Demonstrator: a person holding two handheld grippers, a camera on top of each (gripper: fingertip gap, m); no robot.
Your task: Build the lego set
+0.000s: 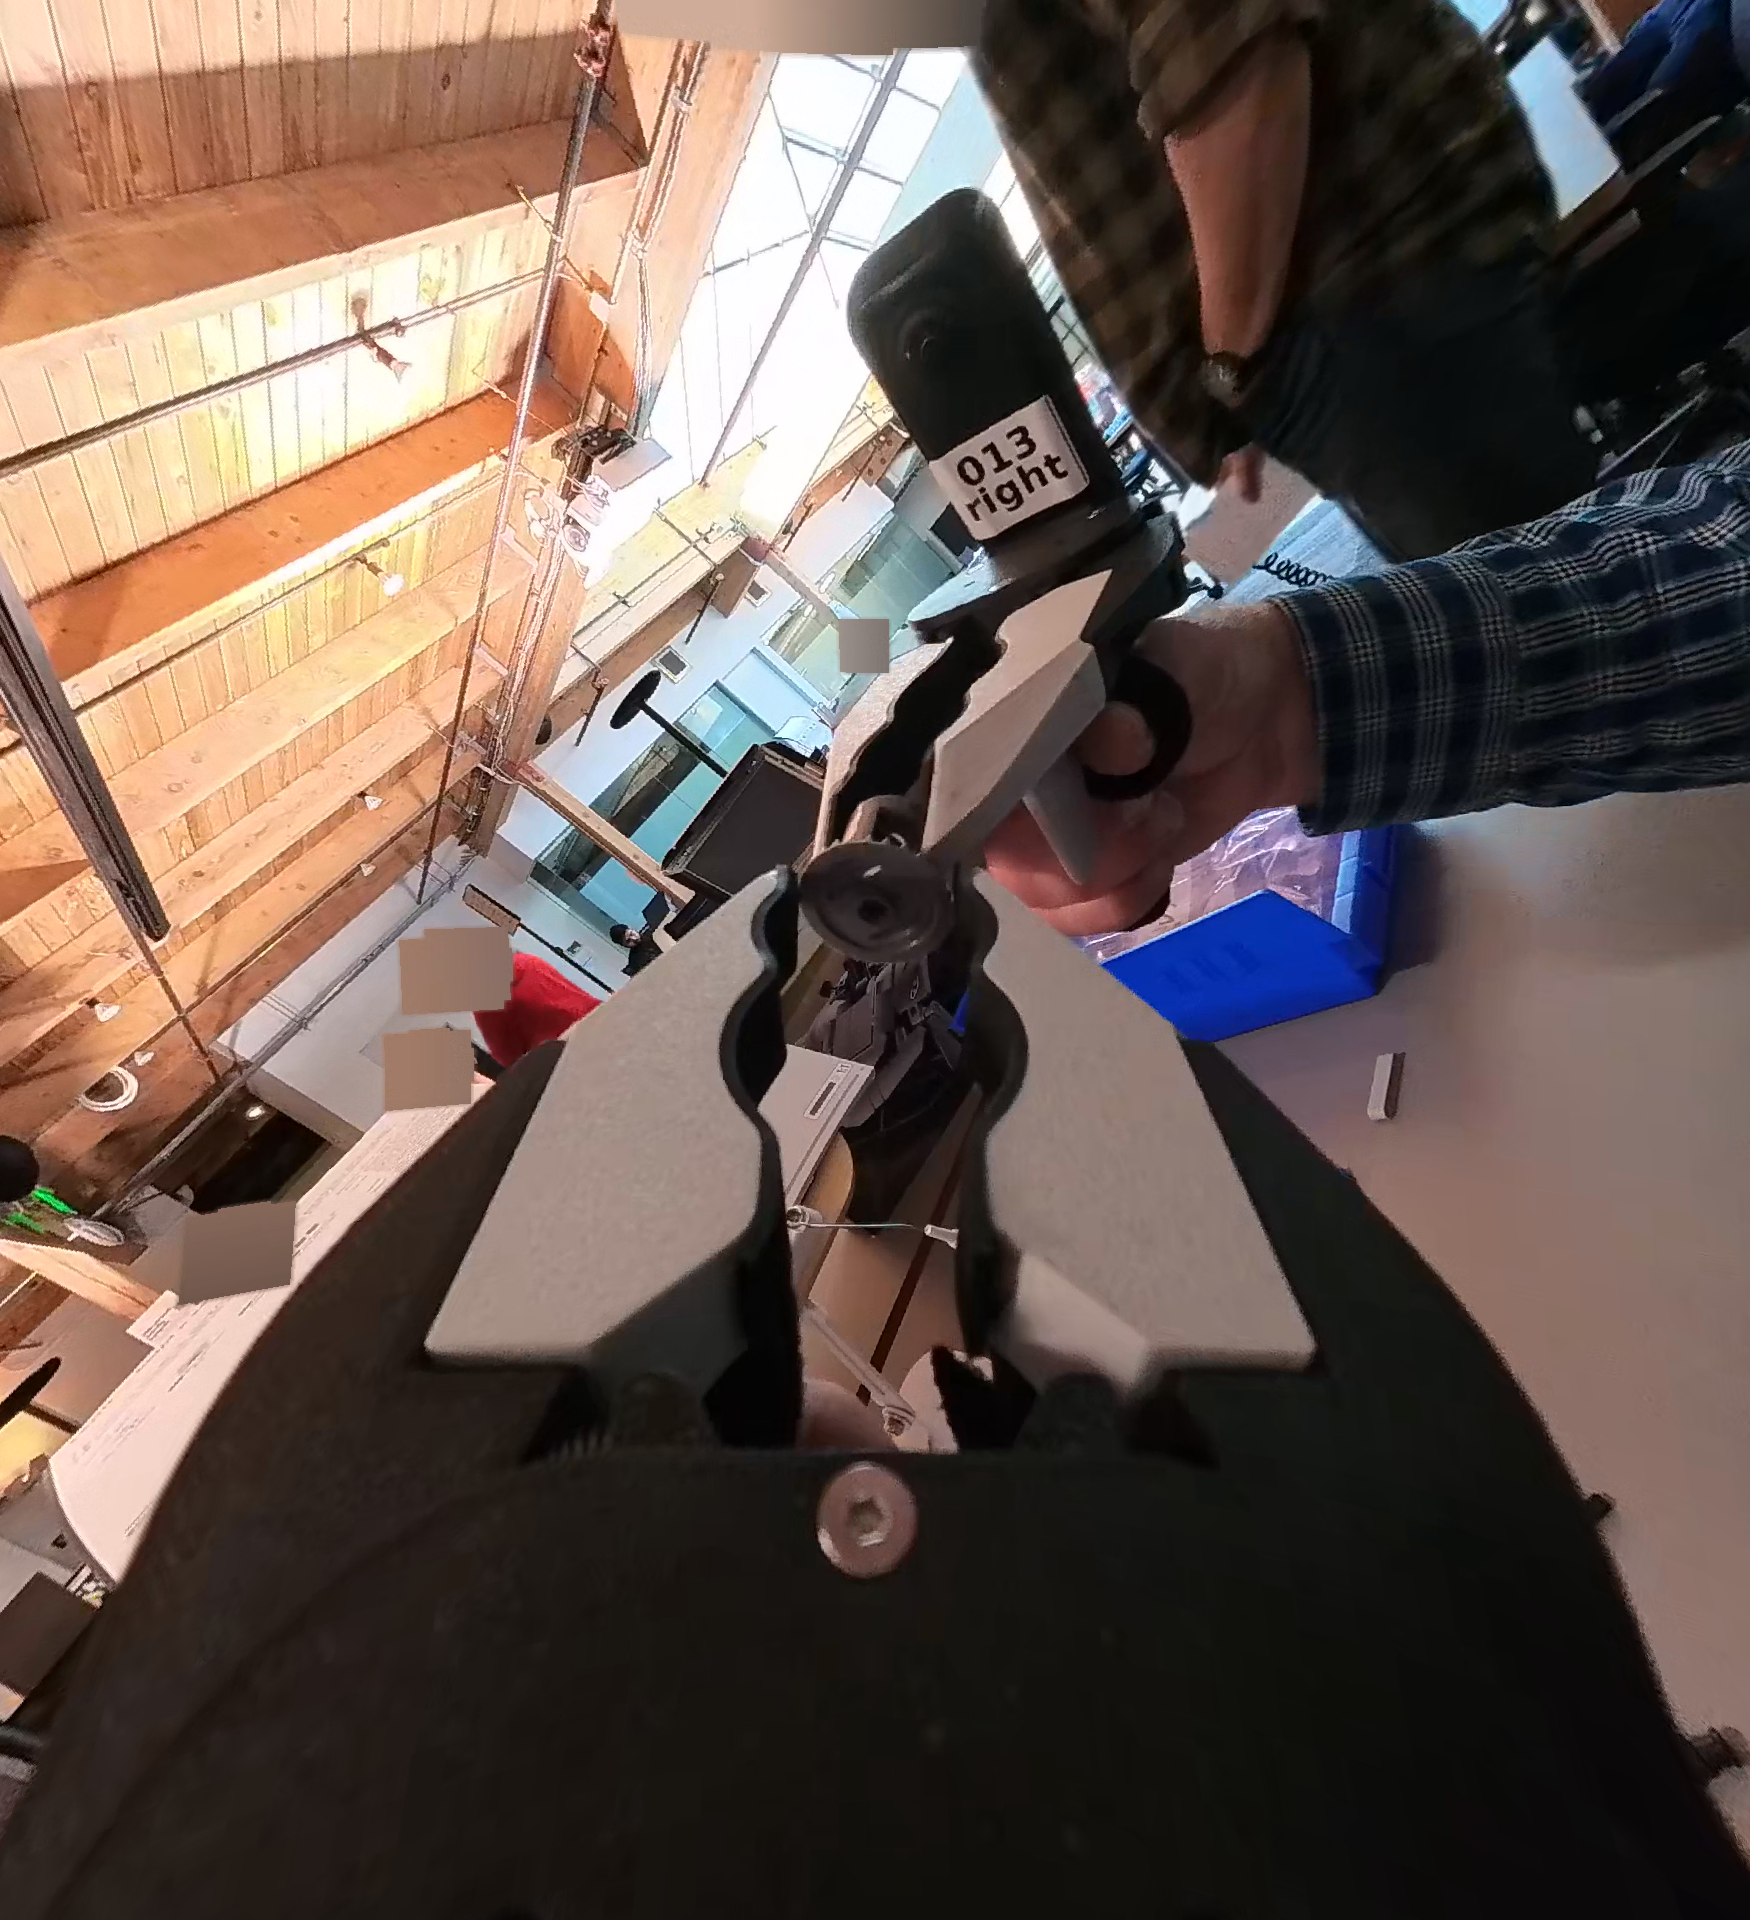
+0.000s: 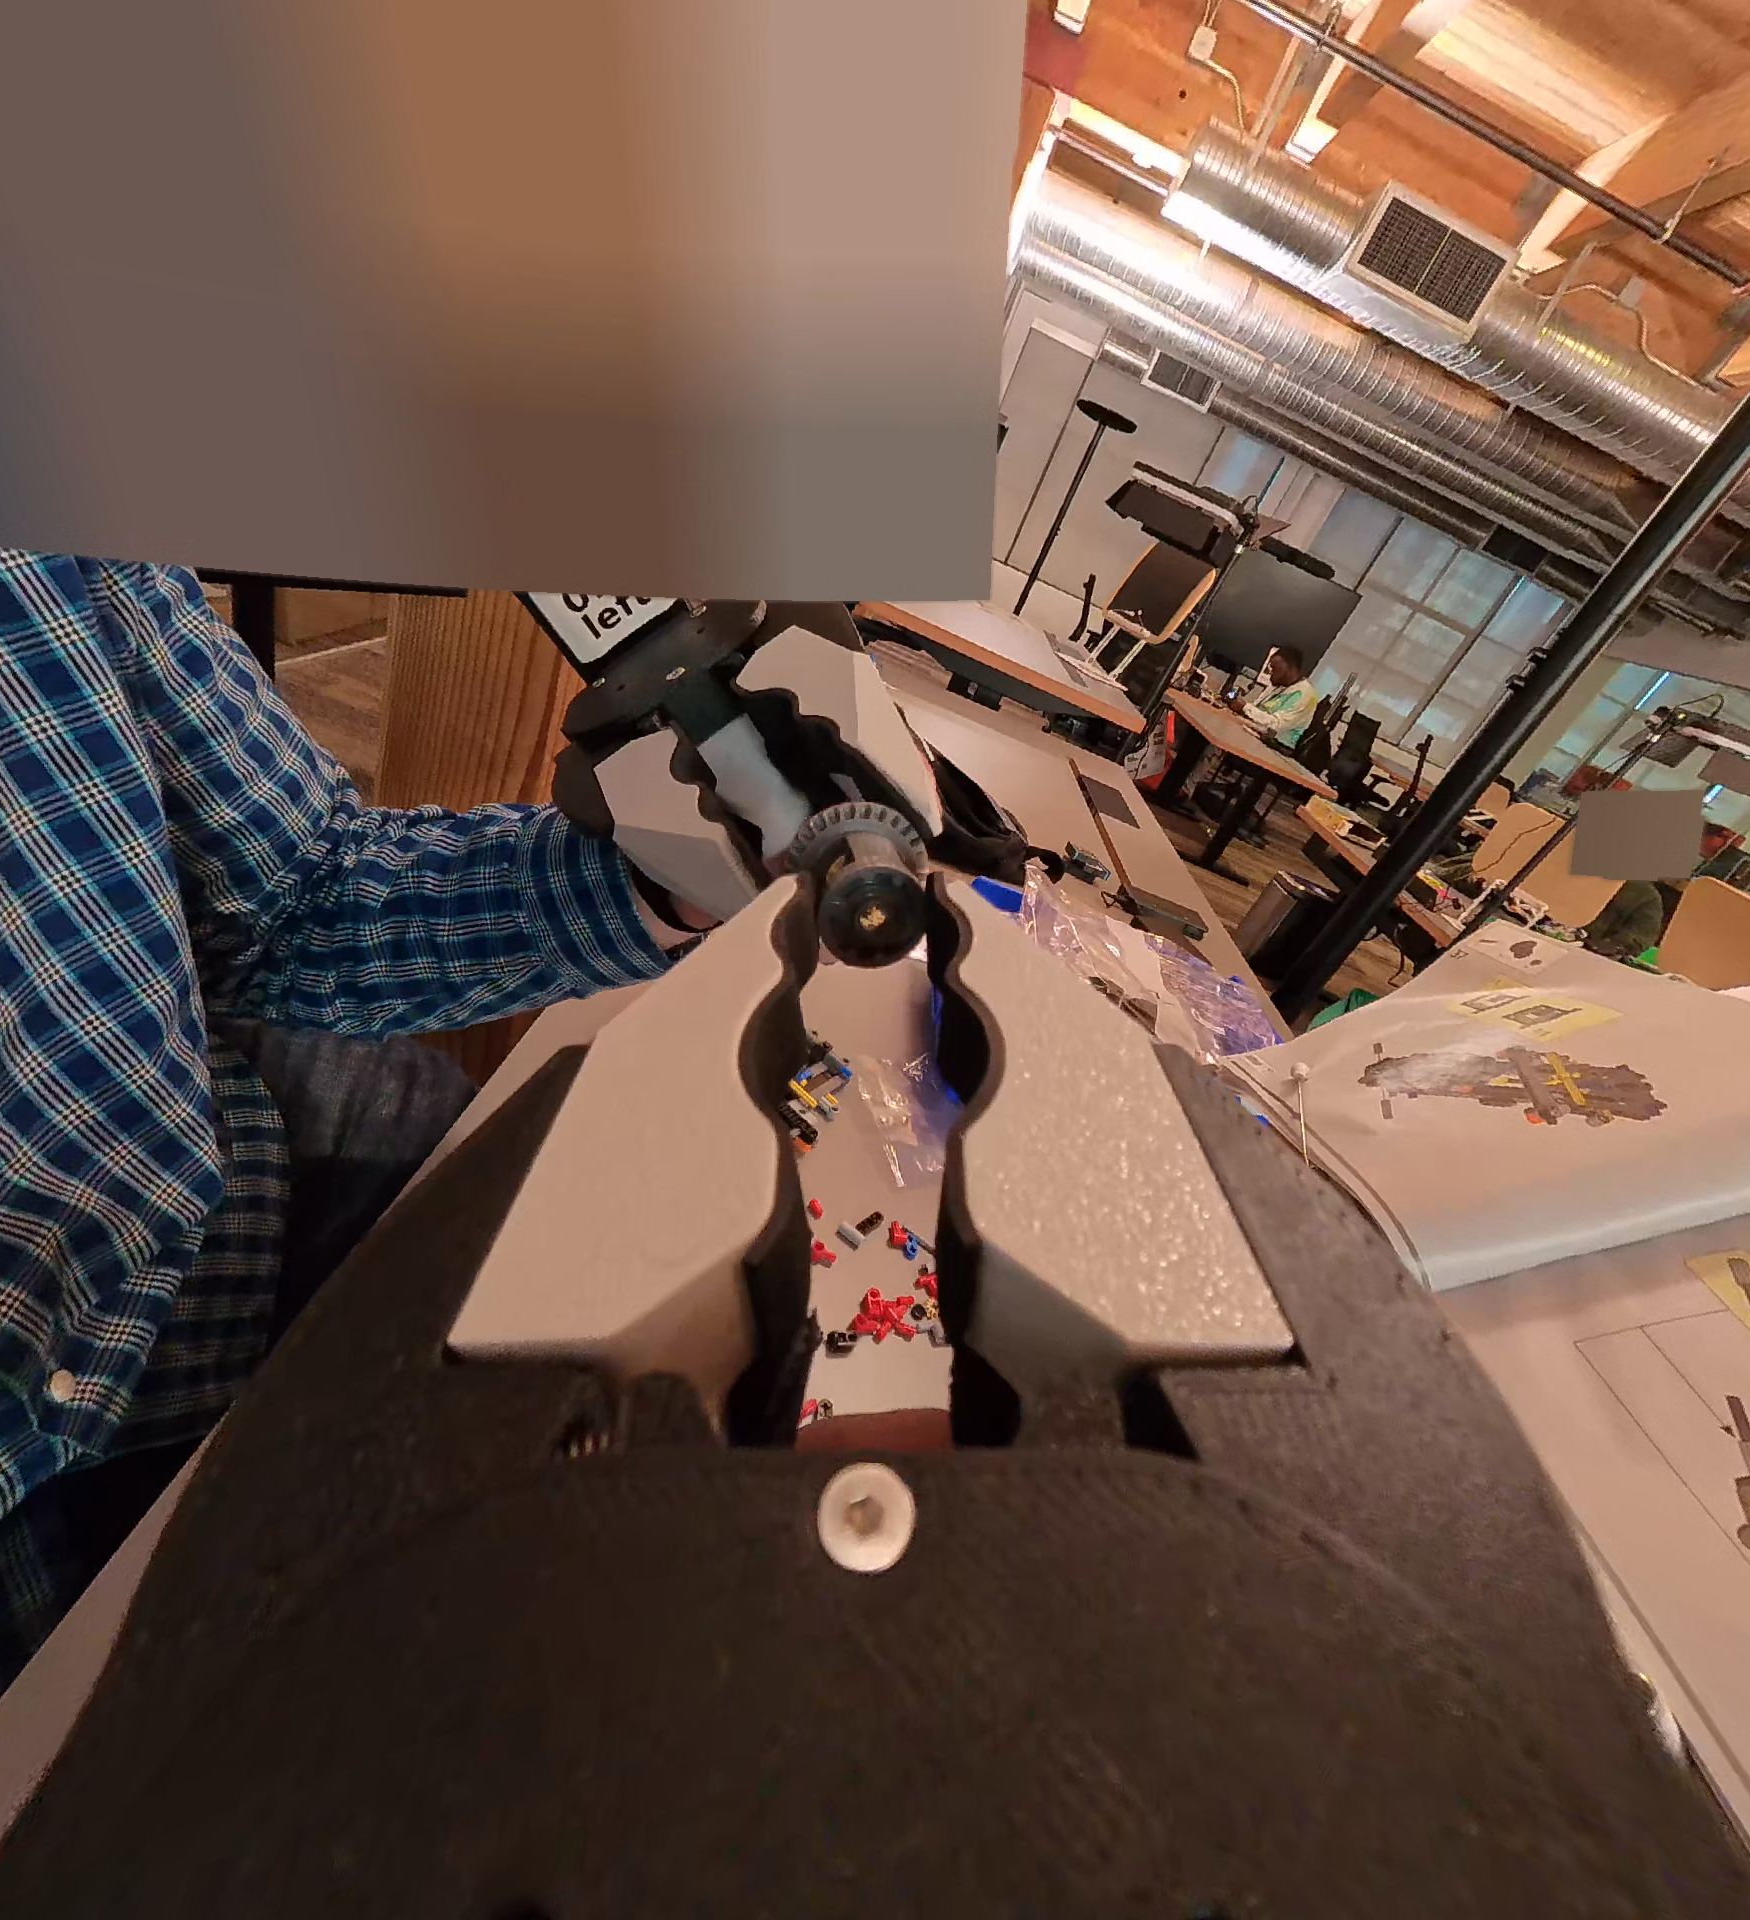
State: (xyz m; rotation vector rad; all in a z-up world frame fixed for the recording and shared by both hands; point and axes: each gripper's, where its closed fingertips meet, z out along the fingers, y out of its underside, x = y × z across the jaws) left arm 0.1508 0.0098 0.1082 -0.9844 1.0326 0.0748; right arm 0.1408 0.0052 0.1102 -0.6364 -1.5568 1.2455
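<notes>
A small dark round lego gear-and-axle assembly [image 1: 866,914] is held up in the air between both grippers. In the left wrist view my left gripper [image 1: 871,902] is shut on its dark disc end, and the right gripper [image 1: 902,831] comes in from the upper right and grips the same piece. In the right wrist view my right gripper [image 2: 866,902] is shut on the dark cylinder end of the assembly [image 2: 871,914]. A grey toothed gear [image 2: 850,831] sits just behind it, in the left gripper [image 2: 829,821]. The two grippers face each other, tips nearly touching.
Below on the white table [image 2: 850,1382] lie loose red and grey lego pieces [image 2: 881,1320], a small part-built piece [image 2: 819,1086] and clear plastic bags [image 2: 1110,935]. An open instruction booklet [image 2: 1525,1143] lies to the right. A blue bin [image 1: 1255,956] and a small grey piece [image 1: 1385,1086] sit on the table. Both grippers' tips are close together, under 4 cm apart.
</notes>
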